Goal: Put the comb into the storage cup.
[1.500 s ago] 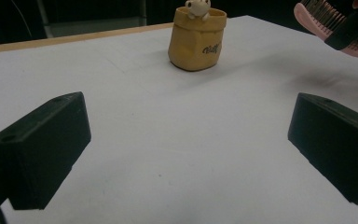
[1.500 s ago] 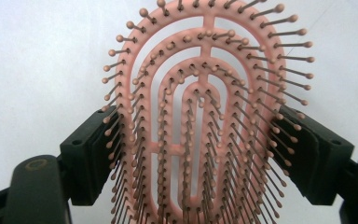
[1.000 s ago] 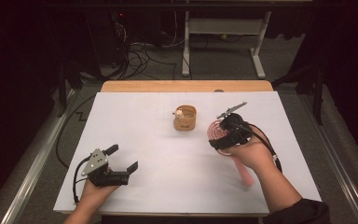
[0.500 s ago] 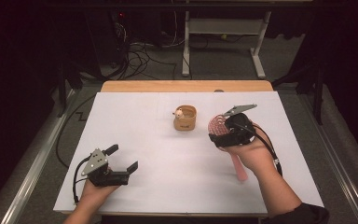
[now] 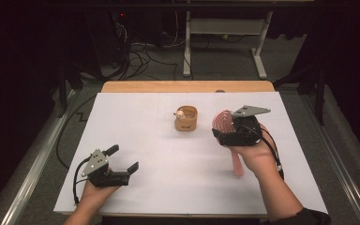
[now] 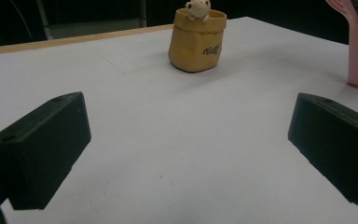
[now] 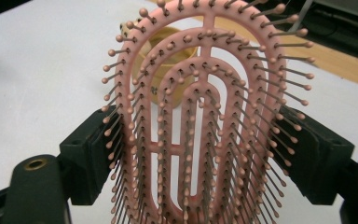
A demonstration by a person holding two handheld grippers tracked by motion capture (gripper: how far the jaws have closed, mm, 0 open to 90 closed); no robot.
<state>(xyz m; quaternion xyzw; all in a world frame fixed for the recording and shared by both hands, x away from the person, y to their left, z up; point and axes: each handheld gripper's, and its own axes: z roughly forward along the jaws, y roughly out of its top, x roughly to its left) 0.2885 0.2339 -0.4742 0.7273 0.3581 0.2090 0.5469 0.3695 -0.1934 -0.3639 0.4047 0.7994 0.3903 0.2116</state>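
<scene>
Pink vented hairbrush (image 7: 205, 126), upright, seemingly clamped

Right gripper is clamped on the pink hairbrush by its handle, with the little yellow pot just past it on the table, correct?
Not quite. The right gripper is shut on the pink hairbrush by its bristled head, not its handle: the right gripper view shows the jaws against both sides of the head. The yellow pot does stand just past it on the table.
</scene>
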